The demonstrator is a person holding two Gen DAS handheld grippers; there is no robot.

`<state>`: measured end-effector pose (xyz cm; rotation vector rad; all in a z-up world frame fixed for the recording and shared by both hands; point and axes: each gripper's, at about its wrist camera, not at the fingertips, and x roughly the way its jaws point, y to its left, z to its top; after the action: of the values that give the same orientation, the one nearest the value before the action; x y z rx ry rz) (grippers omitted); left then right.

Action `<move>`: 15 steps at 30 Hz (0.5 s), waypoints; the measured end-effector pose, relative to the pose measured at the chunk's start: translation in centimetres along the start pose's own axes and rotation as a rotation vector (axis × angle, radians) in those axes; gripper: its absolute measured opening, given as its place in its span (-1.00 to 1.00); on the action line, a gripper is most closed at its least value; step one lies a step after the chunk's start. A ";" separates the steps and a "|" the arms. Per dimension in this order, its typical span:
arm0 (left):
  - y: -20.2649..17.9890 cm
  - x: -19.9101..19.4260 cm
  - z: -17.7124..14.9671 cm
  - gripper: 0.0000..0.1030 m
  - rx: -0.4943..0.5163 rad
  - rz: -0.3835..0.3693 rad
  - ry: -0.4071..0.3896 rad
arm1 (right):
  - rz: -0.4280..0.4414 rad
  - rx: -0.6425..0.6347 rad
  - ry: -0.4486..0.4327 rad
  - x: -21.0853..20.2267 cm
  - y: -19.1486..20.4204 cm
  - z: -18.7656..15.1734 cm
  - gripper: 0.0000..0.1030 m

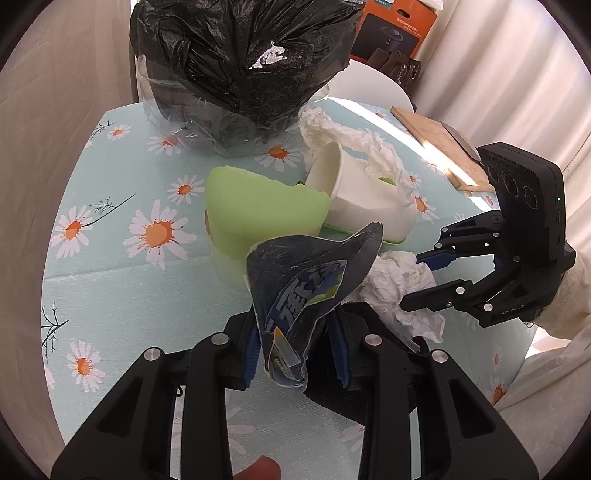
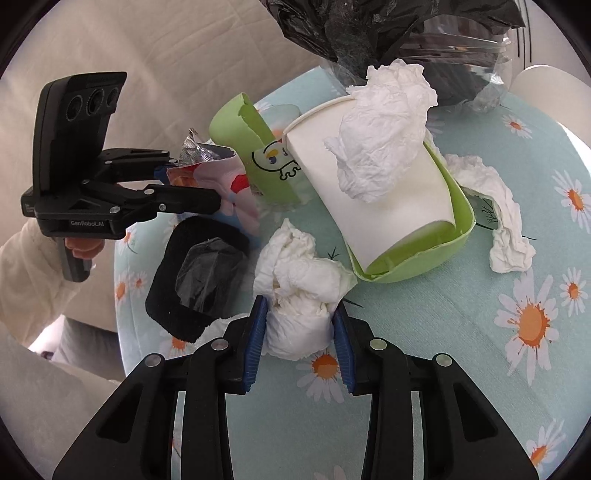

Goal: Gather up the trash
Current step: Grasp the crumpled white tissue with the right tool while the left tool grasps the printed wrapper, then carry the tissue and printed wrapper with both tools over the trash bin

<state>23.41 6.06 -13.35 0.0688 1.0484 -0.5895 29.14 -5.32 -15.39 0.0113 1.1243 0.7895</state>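
My left gripper (image 1: 295,350) is shut on a crumpled snack wrapper (image 1: 306,288), dark outside with blue print, held above the daisy tablecloth (image 1: 122,280). In the right wrist view the same gripper (image 2: 188,184) holds the wrapper (image 2: 221,173) at the left. My right gripper (image 2: 299,343) is shut on a crumpled white tissue (image 2: 299,291); it also shows in the left wrist view (image 1: 413,280) with the tissue (image 1: 399,291). A white paper cup (image 2: 376,195) lies in a torn green cup (image 2: 436,254), with another tissue (image 2: 384,125) on it. A bin with a black bag (image 1: 240,70) stands at the back.
A loose tissue (image 2: 498,221) lies right of the green cup. A black foam piece with clear film (image 2: 195,273) lies under the left gripper. A wooden board (image 1: 443,144) and an orange box (image 1: 395,33) sit at the far right. The table edge curves near on the left.
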 end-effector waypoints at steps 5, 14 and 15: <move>-0.6 -1.0 -0.7 -0.50 0.010 0.018 0.004 | -0.002 0.030 0.013 -0.5 0.4 -1.2 -0.37; -1.0 -3.2 -2.6 -0.67 0.007 0.060 -0.022 | -0.032 0.063 -0.019 -2.4 1.8 -4.4 -0.37; -1.1 -3.4 -2.8 -0.68 0.007 0.066 -0.025 | -0.035 0.070 -0.022 -2.6 1.9 -4.8 -0.37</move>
<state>19.44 7.54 -11.68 0.1016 1.0159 -0.5329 23.70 -7.15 -14.79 0.0585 1.1283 0.7165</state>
